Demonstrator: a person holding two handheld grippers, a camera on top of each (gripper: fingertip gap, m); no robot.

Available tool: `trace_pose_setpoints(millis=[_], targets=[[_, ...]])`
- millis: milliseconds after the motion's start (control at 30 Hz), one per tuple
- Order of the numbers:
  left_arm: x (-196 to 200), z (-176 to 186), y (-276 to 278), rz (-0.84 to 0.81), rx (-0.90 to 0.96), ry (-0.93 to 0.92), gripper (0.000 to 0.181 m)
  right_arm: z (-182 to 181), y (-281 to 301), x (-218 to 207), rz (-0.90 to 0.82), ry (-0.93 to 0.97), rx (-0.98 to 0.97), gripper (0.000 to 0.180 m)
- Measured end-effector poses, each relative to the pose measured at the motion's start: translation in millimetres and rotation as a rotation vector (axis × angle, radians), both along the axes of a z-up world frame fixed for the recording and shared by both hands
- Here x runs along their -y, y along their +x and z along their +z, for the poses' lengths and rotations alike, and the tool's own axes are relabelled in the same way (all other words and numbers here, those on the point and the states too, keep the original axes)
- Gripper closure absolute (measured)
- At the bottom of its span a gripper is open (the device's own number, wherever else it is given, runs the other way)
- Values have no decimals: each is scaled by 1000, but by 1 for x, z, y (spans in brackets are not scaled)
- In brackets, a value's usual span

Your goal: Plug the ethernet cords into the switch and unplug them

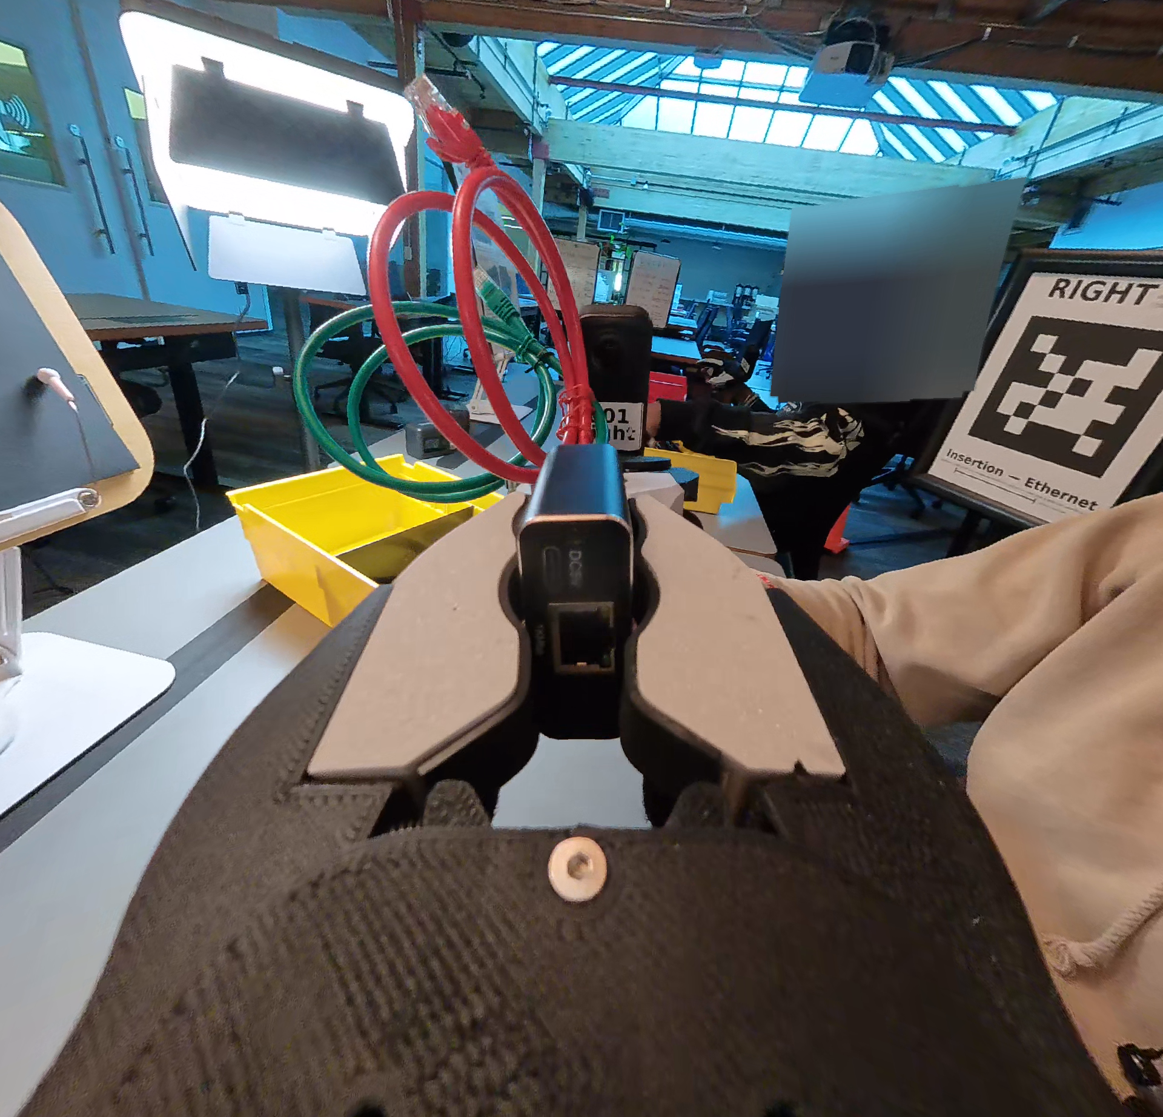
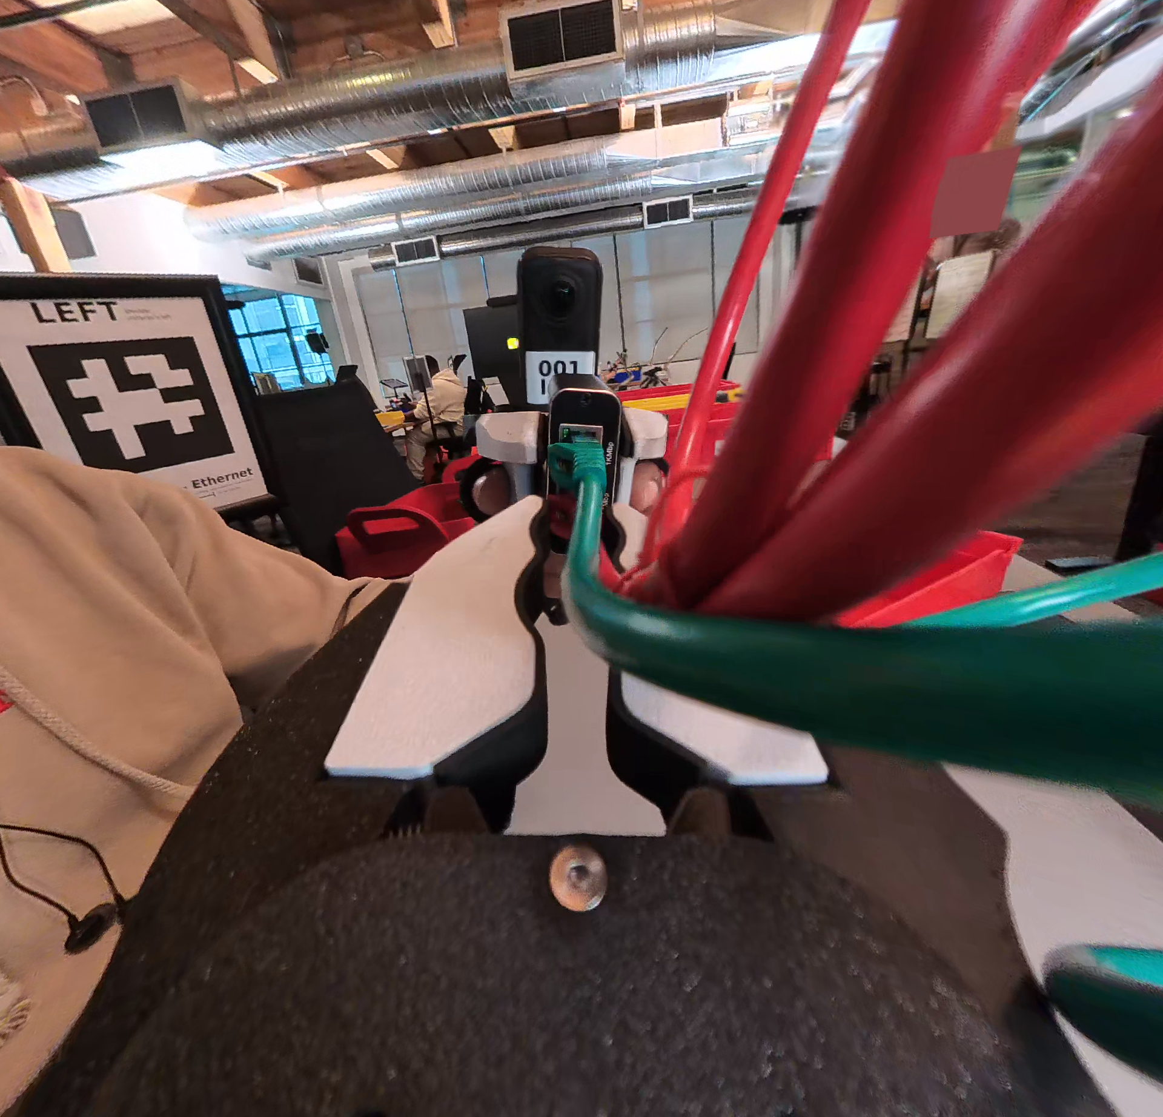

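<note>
While your left gripper (image 1: 574,589) clamps the switch (image 1: 574,558) above the grey table (image 1: 157,583), your right gripper (image 2: 569,558) pinches the red plug (image 2: 559,514); wooden beams (image 2: 252,23) overhead.

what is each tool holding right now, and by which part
The left tool clamps the black switch by its two long sides. The right tool is closed around the red plug seated below the green cord.

Open workshop with wooden ceiling beams (image 2: 189,10), silver ducts (image 2: 403,111), skylights (image 1: 724,111) and desks (image 1: 157,325).
</note>
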State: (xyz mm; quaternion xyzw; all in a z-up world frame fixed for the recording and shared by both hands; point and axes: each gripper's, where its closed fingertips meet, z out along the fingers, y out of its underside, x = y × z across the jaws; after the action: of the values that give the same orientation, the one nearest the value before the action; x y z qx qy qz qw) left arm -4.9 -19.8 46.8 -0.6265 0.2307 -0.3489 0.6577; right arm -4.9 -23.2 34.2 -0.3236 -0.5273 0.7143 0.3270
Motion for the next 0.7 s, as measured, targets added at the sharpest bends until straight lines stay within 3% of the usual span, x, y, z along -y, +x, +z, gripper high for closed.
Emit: trace_pose_setpoints(millis=[33,567,700], targets=[[0,0,-1,1,11,-5,154,1,-1,0,-13,4,-1,164],[-4,3,-6,89,31,57,154,9,-7,-9,-410,195,-94,163],[0,5,-3,72,0,77,154,11,-4,-6,-367,197,-118,163]])
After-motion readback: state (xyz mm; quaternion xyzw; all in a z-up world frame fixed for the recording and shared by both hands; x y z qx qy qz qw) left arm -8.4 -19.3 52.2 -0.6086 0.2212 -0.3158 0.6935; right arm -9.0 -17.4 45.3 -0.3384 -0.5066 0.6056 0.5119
